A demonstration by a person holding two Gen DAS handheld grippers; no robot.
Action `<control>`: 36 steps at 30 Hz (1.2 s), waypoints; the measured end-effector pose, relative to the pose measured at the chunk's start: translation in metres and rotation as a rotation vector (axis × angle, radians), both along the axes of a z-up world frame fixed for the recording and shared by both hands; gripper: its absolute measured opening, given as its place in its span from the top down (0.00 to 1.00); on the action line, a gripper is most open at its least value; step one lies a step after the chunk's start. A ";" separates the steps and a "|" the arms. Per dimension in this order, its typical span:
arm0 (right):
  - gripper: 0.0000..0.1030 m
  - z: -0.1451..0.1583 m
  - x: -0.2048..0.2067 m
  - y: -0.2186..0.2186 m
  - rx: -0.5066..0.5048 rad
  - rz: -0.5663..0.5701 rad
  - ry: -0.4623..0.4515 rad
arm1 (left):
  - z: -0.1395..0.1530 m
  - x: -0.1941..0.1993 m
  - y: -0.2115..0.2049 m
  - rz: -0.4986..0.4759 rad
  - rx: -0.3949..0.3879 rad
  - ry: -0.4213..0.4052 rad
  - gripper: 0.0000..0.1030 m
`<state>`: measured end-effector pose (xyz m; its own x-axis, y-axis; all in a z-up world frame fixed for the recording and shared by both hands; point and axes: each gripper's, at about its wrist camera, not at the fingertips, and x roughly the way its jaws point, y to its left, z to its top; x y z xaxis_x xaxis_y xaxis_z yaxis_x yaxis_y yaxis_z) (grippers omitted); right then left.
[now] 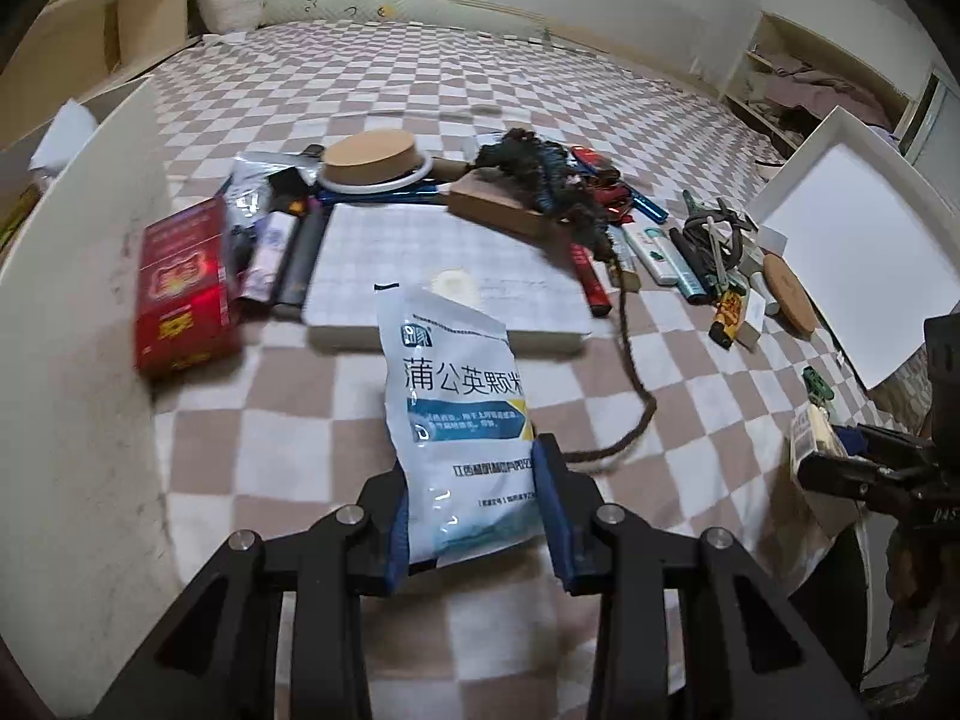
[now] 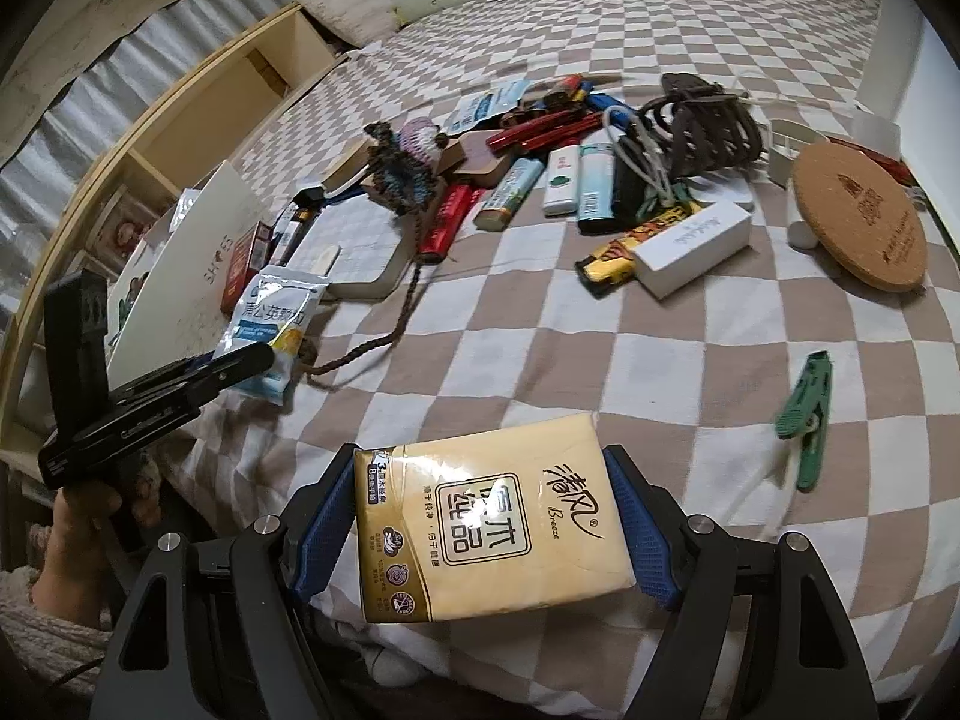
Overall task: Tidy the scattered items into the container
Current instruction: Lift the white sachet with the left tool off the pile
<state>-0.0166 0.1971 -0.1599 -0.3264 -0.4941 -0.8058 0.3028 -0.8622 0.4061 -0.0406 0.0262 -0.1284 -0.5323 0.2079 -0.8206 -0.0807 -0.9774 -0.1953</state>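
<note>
My left gripper [image 1: 474, 510] is shut on a white and blue medicine sachet [image 1: 462, 414] and holds it above the checkered bed cover; the sachet also shows in the right wrist view [image 2: 270, 324]. My right gripper [image 2: 486, 516] is shut on a yellow tissue pack [image 2: 492, 522], held near the bed's front edge; it shows at the right edge of the left wrist view [image 1: 813, 438]. A white box [image 1: 864, 240] stands at the right, and a white box lid or wall [image 1: 90, 276] stands at the left.
Scattered items lie across the bed: a red box [image 1: 183, 285], a white notebook [image 1: 444, 276], a cork coaster [image 2: 858, 216], lighters [image 2: 594, 180], a white box [image 2: 696, 246], a green clip [image 2: 807, 414], a braided cord [image 2: 384, 336]. Wooden shelves [image 2: 198, 120] run along the left.
</note>
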 end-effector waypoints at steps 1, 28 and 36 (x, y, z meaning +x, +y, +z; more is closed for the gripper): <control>0.23 -0.001 0.000 -0.002 0.003 0.004 0.000 | -0.001 0.001 -0.002 0.001 -0.003 -0.007 0.65; 0.23 -0.015 0.010 -0.038 0.193 0.052 0.032 | -0.028 -0.006 0.002 0.080 -0.192 0.001 0.40; 0.24 -0.010 0.010 -0.041 0.187 0.041 0.030 | -0.020 0.000 0.010 0.039 -0.177 0.032 0.59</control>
<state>-0.0064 0.1564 -0.1697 -0.3341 -0.3503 -0.8750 0.3486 -0.9085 0.2306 -0.0404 0.0358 -0.1486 -0.5638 0.0404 -0.8249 -0.0451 -0.9988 -0.0181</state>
